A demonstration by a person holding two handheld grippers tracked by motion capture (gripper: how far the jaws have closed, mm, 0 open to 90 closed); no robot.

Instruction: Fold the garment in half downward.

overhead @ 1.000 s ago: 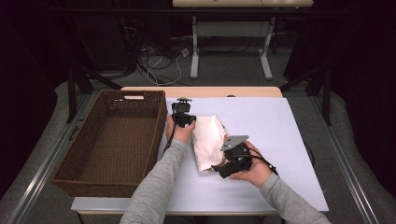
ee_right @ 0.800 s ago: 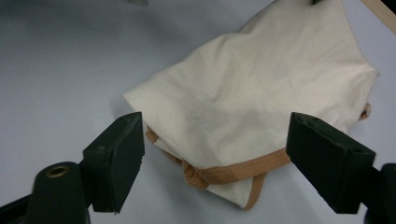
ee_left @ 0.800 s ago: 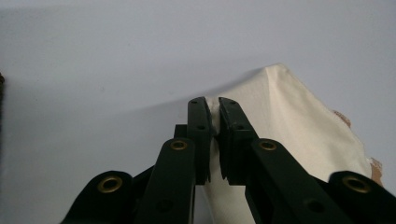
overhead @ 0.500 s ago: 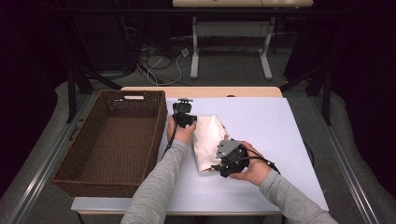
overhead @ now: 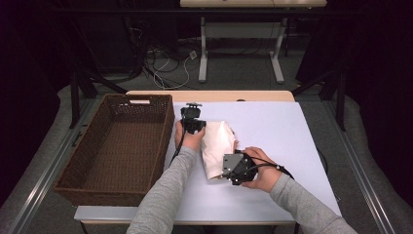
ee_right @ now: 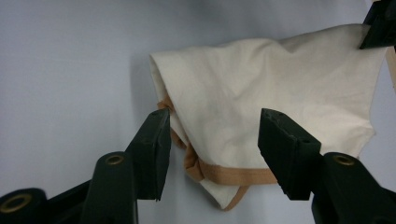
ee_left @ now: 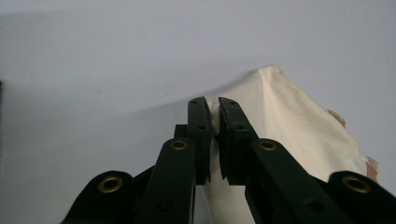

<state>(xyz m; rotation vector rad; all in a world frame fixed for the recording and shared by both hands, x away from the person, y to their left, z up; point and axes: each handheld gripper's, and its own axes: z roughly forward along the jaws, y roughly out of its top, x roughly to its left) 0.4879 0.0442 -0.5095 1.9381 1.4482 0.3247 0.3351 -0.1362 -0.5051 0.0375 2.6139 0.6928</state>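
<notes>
A cream cloth bag [overhead: 216, 146] with tan straps lies crumpled on the white table [overhead: 277, 131]. My left gripper [overhead: 195, 127] is at its far end, shut on a pinched-up corner of the fabric [ee_left: 289, 116], which rises between the left gripper's [ee_left: 212, 105] jaws. My right gripper [overhead: 225, 168] is at the bag's near end. Its jaws have just been closing and straddle the strap-edged corner [ee_right: 224, 175]. The right gripper [ee_right: 212, 126] still has a wide gap, with cloth [ee_right: 261, 79] between the pads but not squeezed. The left gripper's jaw tip [ee_right: 380, 23] shows at the cloth's far corner.
A large brown wicker basket [overhead: 73, 165] stands at the table's left, close beside the left hand. White table surface stretches to the right of the bag. Beyond the far table edge are desk legs and cables [overhead: 170, 63] on the floor.
The right gripper has rolled and shifted slightly over the bag's near end, with its jaws narrower. The left gripper and the cloth have stayed put.
</notes>
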